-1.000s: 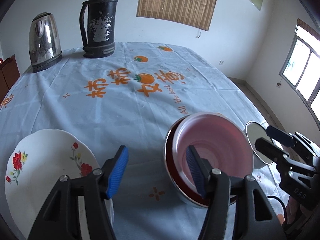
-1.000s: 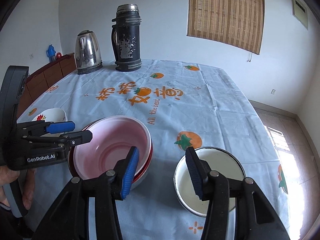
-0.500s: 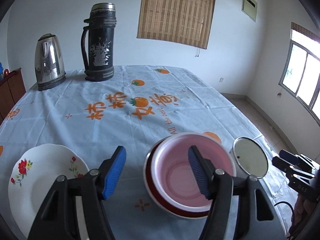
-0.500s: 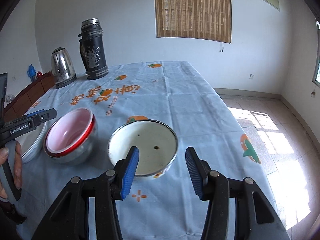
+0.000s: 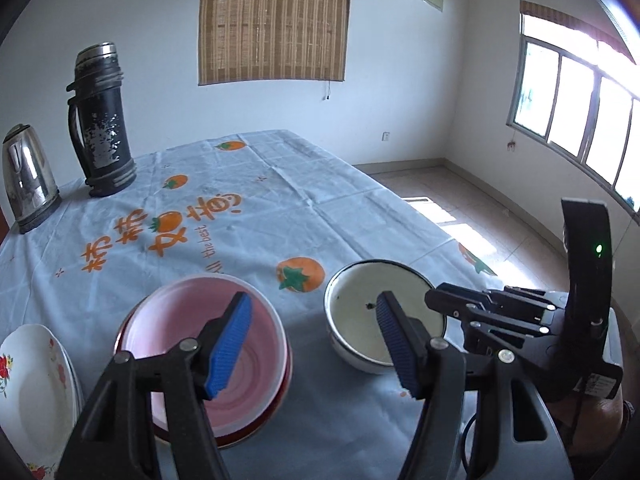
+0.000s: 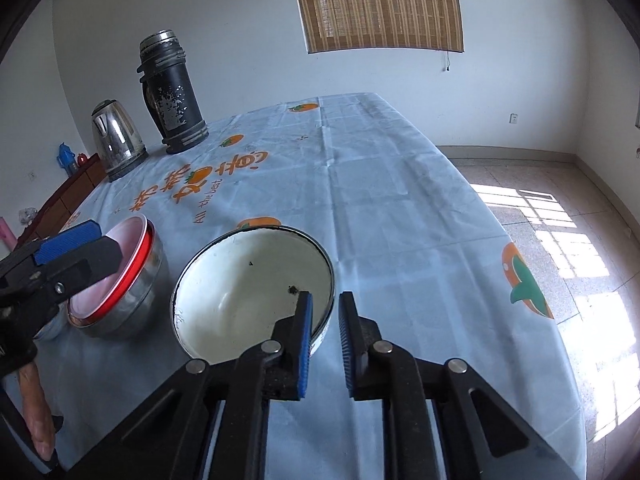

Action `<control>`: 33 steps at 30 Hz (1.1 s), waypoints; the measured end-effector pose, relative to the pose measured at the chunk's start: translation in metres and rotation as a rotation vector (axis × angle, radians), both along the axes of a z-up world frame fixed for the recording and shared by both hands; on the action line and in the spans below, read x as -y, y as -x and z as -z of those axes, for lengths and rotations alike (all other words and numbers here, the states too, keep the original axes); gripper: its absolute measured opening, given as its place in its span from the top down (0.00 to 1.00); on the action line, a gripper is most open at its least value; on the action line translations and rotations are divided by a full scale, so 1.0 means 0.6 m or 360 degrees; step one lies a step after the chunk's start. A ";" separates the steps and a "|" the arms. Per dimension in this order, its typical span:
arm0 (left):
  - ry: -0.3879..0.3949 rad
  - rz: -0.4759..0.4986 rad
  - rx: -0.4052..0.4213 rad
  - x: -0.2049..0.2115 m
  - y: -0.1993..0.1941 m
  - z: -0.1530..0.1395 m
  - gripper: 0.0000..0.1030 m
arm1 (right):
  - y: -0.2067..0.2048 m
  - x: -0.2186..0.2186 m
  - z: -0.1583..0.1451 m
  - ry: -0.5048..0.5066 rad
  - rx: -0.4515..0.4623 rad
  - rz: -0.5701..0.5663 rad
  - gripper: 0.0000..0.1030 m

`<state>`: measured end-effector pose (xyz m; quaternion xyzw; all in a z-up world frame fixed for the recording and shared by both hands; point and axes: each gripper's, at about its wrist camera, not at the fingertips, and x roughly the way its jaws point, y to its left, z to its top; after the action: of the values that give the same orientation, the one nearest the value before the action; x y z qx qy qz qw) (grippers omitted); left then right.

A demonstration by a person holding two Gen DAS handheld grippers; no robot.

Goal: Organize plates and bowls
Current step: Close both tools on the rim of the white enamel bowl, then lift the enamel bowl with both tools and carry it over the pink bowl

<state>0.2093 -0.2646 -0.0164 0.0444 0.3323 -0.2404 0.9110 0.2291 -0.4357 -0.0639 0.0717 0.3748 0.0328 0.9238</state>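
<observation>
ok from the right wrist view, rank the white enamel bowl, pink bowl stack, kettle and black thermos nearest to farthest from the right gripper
1. White enamel bowl: its rim sits between the fingers of the right gripper.
2. Pink bowl stack: left of the white bowl.
3. Kettle: far left, near the table's back edge.
4. Black thermos: just beyond the kettle.

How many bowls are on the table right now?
3: a pink plastic bowl nested in a red-rimmed steel bowl, and a white enamel bowl standing alone to their right. The stack may hide more.
</observation>
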 end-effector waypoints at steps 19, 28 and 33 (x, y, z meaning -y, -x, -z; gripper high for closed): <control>-0.0073 0.0214 -0.0111 0.067 0.028 0.047 0.73 | 0.017 0.052 0.001 -0.0037 0.0048 0.0071 0.93; -0.0014 0.0267 -0.0167 0.071 0.027 0.054 0.72 | 0.016 0.052 0.007 -0.0065 0.0058 0.0048 0.93; -0.0013 0.0193 -0.0128 0.059 0.025 0.049 0.72 | 0.014 0.053 0.011 -0.0063 0.0054 0.0049 0.93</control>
<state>0.1940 -0.2999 -0.0460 0.0585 0.3662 -0.2953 0.8805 0.2206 -0.4676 -0.0706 0.0951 0.3571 0.0272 0.9288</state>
